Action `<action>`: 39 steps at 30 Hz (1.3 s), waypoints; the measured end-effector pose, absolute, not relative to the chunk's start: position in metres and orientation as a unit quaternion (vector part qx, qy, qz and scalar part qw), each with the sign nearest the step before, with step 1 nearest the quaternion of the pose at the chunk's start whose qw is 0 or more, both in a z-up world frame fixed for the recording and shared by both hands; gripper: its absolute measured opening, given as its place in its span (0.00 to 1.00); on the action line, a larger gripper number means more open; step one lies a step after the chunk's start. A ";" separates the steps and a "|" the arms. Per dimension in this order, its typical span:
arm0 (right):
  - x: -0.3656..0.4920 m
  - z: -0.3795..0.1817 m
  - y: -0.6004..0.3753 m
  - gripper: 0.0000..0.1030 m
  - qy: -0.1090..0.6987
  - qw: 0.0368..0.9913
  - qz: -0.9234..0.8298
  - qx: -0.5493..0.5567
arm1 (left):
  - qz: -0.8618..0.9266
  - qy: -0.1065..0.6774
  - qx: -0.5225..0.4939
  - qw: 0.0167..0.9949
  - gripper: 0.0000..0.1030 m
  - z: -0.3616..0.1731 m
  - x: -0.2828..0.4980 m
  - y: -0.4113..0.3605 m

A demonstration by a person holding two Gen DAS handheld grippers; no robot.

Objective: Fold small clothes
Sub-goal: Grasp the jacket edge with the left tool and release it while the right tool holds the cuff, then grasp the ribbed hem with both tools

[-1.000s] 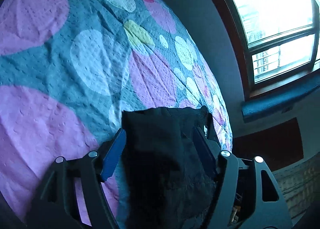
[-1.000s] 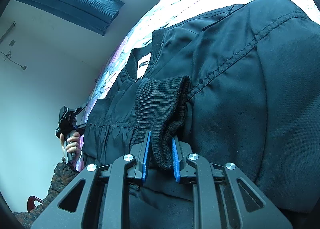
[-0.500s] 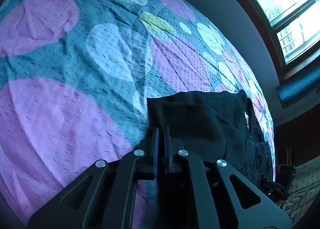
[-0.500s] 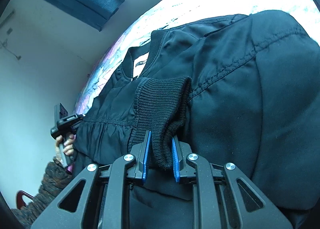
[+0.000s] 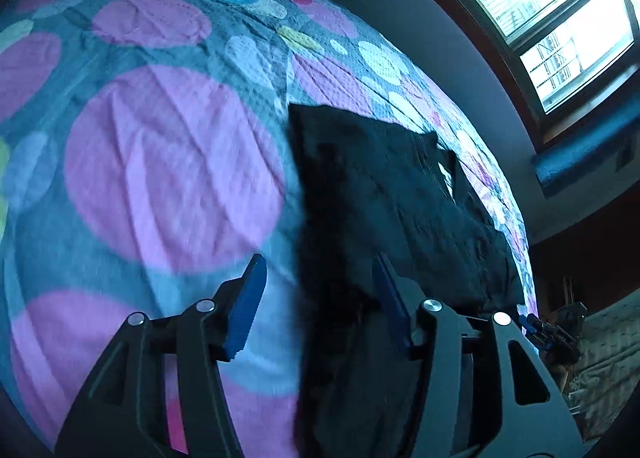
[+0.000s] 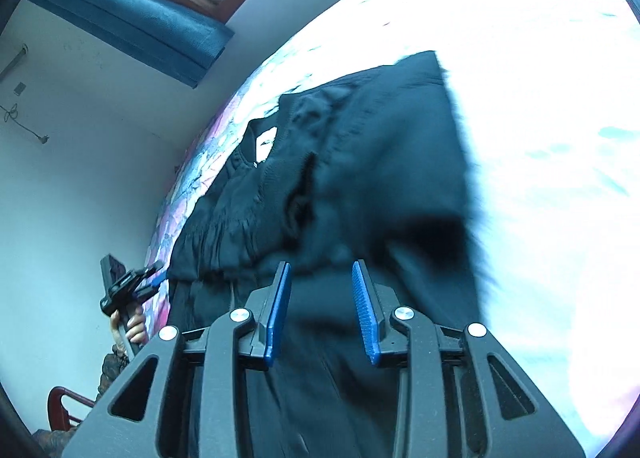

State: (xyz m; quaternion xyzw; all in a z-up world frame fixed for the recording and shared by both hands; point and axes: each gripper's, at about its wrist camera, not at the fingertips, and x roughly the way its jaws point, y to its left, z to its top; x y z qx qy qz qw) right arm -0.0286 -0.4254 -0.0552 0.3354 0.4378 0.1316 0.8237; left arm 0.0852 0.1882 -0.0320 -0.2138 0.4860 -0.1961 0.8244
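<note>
A small black jacket [image 5: 384, 194] lies partly folded on a bedspread with pink, white and blue spots [image 5: 172, 162]. My left gripper [image 5: 318, 278] is open, its blue pads apart over the jacket's near edge, holding nothing. In the right wrist view the jacket [image 6: 384, 170] shows its ribbed cuff [image 6: 298, 194] and white neck label [image 6: 266, 142]. My right gripper [image 6: 320, 282] is open just above the dark cloth, and the cuff lies free ahead of it. The left gripper also shows in the right wrist view [image 6: 128, 286], held in a hand.
A bright window [image 5: 536, 14] with a blue padded ledge [image 5: 580, 154] is beyond the bed's far side. The bedspread is washed out white at right in the right wrist view [image 6: 540, 138]. A red chair arm [image 6: 64, 402] is at lower left.
Both grippers opened: the right one let go of the ribbed cuff and the left one released the jacket's edge. Both have drawn back a little from the jacket.
</note>
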 end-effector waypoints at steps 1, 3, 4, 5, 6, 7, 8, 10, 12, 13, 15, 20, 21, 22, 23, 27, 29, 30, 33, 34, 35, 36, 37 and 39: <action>-0.042 -0.054 -0.433 0.36 0.438 0.823 0.127 0.338 | -0.198 0.488 -0.211 0.823 0.56 -0.032 0.069 0.188; -0.072 -0.052 -0.447 0.45 0.442 0.821 0.118 0.343 | -0.206 0.488 -0.206 0.823 0.61 -0.032 0.033 0.190; -0.085 -0.051 -0.452 0.47 0.443 0.821 0.114 0.341 | -0.212 0.490 -0.204 0.821 0.62 -0.033 0.015 0.191; -0.100 -0.051 -0.456 0.50 0.445 0.822 0.109 0.339 | -0.214 0.493 -0.201 0.819 0.63 -0.034 0.000 0.191; -0.113 -0.052 -0.459 0.50 0.449 0.819 0.109 0.340 | -0.220 0.495 -0.201 0.817 0.64 -0.035 -0.017 0.191; -0.124 -0.053 -0.461 0.50 0.452 0.815 0.115 0.343 | -0.225 0.498 -0.201 0.813 0.65 -0.036 -0.029 0.191; -0.136 -0.055 -0.461 0.50 0.455 0.811 0.123 0.346 | -0.229 0.502 -0.200 0.809 0.65 -0.039 -0.040 0.191; -0.155 -0.059 -0.461 0.50 0.459 0.804 0.138 0.351 | -0.238 0.512 -0.197 0.801 0.65 -0.044 -0.061 0.191; -0.171 -0.061 -0.457 0.50 0.464 0.795 0.161 0.356 | -0.248 0.520 -0.197 0.793 0.65 -0.047 -0.079 0.193; -0.176 -0.062 -0.453 0.50 0.466 0.792 0.171 0.355 | -0.253 0.523 -0.198 0.790 0.65 -0.048 -0.087 0.195; -0.185 -0.063 -0.444 0.50 0.470 0.786 0.193 0.352 | -0.262 0.526 -0.203 0.783 0.65 -0.049 -0.103 0.199; -0.198 -0.070 -0.428 0.50 0.479 0.776 0.219 0.346 | -0.289 0.534 -0.226 0.762 0.65 -0.053 -0.123 0.205; -0.199 -0.073 -0.426 0.50 0.482 0.773 0.222 0.348 | -0.298 0.538 -0.234 0.752 0.65 -0.056 -0.127 0.206; -0.200 -0.076 -0.424 0.50 0.485 0.767 0.228 0.352 | -0.308 0.541 -0.241 0.745 0.65 -0.058 -0.129 0.206; -0.201 -0.080 -0.421 0.50 0.489 0.760 0.237 0.358 | -0.314 0.542 -0.246 0.740 0.65 -0.060 -0.129 0.205; -0.200 -0.092 -0.410 0.52 0.502 0.744 0.253 0.360 | -0.337 0.544 -0.257 0.724 0.66 -0.064 -0.129 0.196; -0.201 -0.092 -0.407 0.54 0.501 0.745 0.257 0.358 | -0.347 0.548 -0.264 0.714 0.66 -0.066 -0.127 0.189; -0.200 -0.092 -0.406 0.54 0.501 0.745 0.259 0.356 | -0.353 0.549 -0.266 0.710 0.66 -0.068 -0.126 0.184; -0.198 -0.095 -0.406 0.54 0.498 0.741 0.262 0.367 | -0.363 0.545 -0.264 0.708 0.69 -0.069 -0.127 0.173; -0.200 -0.095 -0.408 0.54 0.497 0.740 0.265 0.369 | -0.366 0.547 -0.262 0.705 0.69 -0.069 -0.127 0.170; -0.201 -0.095 -0.409 0.54 0.495 0.739 0.265 0.372 | -0.367 0.546 -0.255 0.708 0.69 -0.067 -0.128 0.165; -0.204 -0.096 -0.411 0.54 0.496 0.738 0.265 0.373 | -0.373 0.547 -0.252 0.706 0.69 -0.067 -0.128 0.162; -0.205 -0.096 -0.413 0.54 0.496 0.737 0.266 0.373 | -0.376 0.547 -0.247 0.706 0.69 -0.067 -0.129 0.157; -0.208 -0.097 -0.413 0.54 0.501 0.731 0.276 0.372 | -0.375 0.544 -0.229 0.715 0.69 -0.064 -0.131 0.150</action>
